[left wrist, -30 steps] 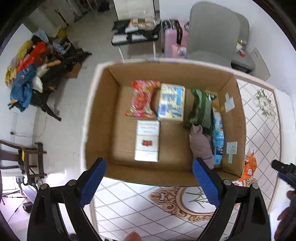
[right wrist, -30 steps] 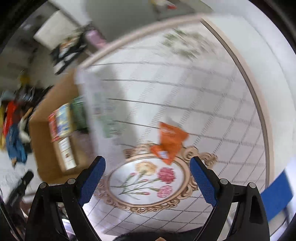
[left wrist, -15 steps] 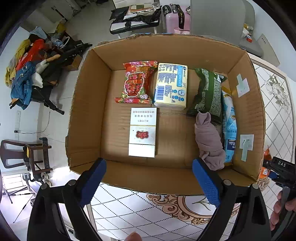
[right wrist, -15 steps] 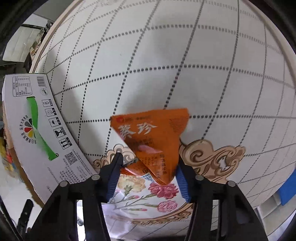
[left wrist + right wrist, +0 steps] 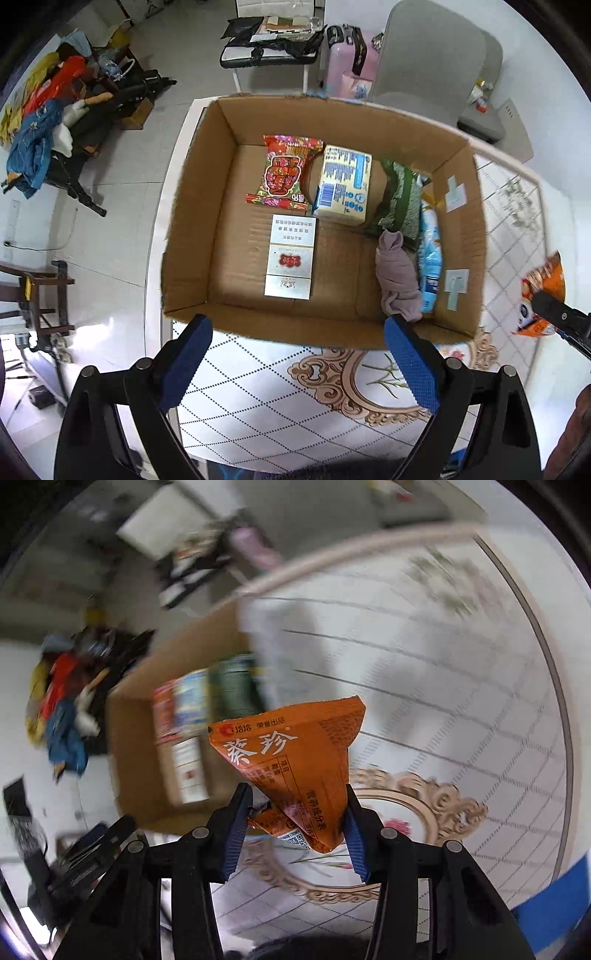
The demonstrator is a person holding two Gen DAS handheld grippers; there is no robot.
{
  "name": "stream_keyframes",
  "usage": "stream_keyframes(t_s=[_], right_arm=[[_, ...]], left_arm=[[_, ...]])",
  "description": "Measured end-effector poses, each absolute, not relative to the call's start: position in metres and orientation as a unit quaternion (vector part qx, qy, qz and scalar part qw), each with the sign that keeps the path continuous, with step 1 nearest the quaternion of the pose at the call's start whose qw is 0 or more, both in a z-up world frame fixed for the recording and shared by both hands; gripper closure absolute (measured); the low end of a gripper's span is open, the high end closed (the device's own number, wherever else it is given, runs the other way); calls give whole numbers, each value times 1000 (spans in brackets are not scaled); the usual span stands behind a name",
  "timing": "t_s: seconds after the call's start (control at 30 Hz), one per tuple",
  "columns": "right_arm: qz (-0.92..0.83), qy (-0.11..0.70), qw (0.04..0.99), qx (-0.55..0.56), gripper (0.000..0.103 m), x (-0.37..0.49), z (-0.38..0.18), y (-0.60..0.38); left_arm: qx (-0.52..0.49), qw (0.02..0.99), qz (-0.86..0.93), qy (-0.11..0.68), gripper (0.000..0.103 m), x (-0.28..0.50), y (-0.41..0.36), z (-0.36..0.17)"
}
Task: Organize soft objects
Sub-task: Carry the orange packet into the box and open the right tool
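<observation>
My right gripper is shut on an orange snack packet and holds it in the air above the table, right of the cardboard box. The packet also shows at the right edge of the left wrist view. My left gripper is open and empty, just in front of the box's near wall. In the box lie a red packet, a yellow-white pack, a green bag, a blue-white pack, a mauve rolled cloth and a white carton.
The box stands on a table with a white patterned cloth. A grey chair stands behind the table. A rack of clothes and a small black table stand on the floor to the left and behind.
My right gripper has closed on the orange packet and lifted it off the table toward the box. The left gripper has drawn back a little from the box.
</observation>
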State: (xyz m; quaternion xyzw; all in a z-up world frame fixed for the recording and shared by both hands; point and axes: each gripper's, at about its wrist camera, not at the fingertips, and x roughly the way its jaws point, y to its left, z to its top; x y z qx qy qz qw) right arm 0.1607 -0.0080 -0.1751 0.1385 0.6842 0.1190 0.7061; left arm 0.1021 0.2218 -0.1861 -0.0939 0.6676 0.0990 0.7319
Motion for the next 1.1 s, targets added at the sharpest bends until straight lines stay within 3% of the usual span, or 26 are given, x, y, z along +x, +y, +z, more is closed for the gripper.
stream_keyframes(t_s=[0.2, 0.9, 1.0, 1.1], right_arm=[[186, 674, 711, 81, 53, 152, -146, 72], [127, 729, 672, 6, 48, 159, -262, 138], [121, 727, 676, -6, 38, 157, -262, 138], [98, 716, 691, -17, 16, 157, -256, 129]], left_arm=[[-129, 735, 91, 660, 8, 91, 252, -174], [-142, 711, 61, 686, 8, 116, 291, -232], [-138, 714, 58, 684, 8, 117, 288, -230], [-132, 717, 57, 682, 8, 116, 284, -226]])
